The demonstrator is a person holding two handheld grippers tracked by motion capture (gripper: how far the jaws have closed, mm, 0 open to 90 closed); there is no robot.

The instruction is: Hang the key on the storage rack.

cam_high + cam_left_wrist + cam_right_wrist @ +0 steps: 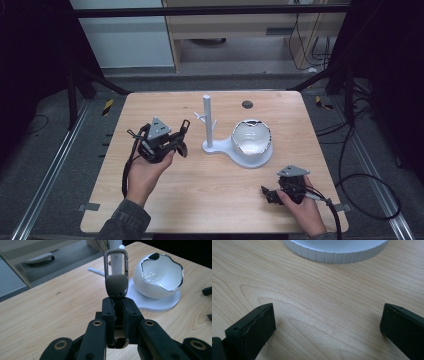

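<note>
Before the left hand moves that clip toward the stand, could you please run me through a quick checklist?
1. Left tongs shut on the clip: ok.
2. Clip's loop free beyond the tongs, upright: ok.
3. Stand upright on the table, pegs bare: ok.
4. Path from clip to stand clear: ok.
5. Right tongs open, low near the base, out of the way: ok.
6. Whether the clip's gate is closed: cannot tell.
</note>
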